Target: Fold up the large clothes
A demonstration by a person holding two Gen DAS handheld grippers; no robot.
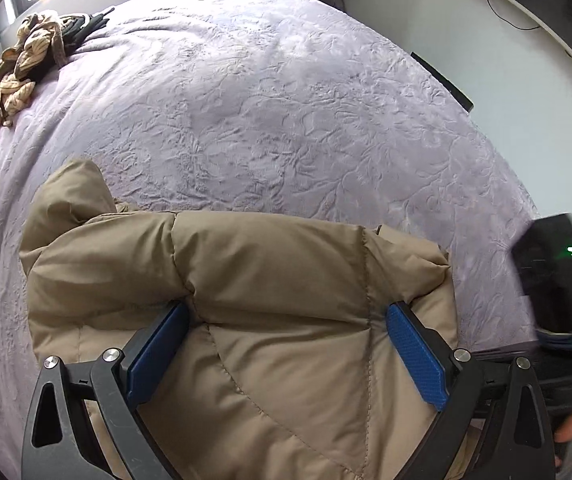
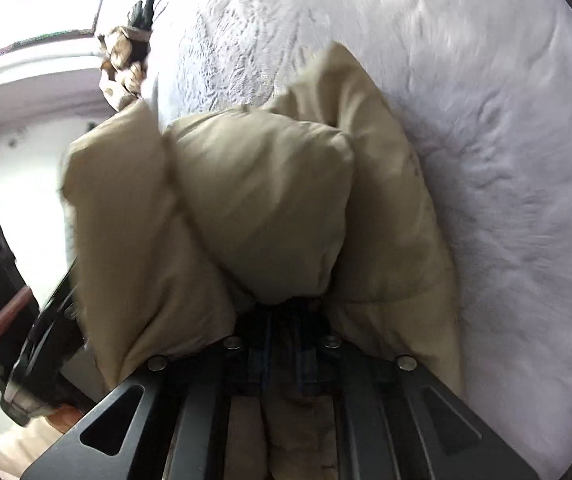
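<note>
My right claw (image 2: pixel 286 320) pinches the tan puffer jacket (image 1: pixel 269 280) near the foot of the bed (image 1: pixel 286 112); my left claw (image 1: pixel 286 344) straddles it, wide open.
I should lift the bulky fold slowly, the left pressing down the crease. Only the left view shows the striped clothes pile (image 1: pixel 17 68) clearly beyond.

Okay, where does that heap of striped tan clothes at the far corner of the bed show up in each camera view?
Left wrist view: the striped tan heap lies at the upper left, on the corner of the lilac bedspread.
Right wrist view: the same heap sits upper left of centre, blurred, just past the puffy beige jacket.
Shared landmark: the beige jacket, bottom centre in the left view.
</note>
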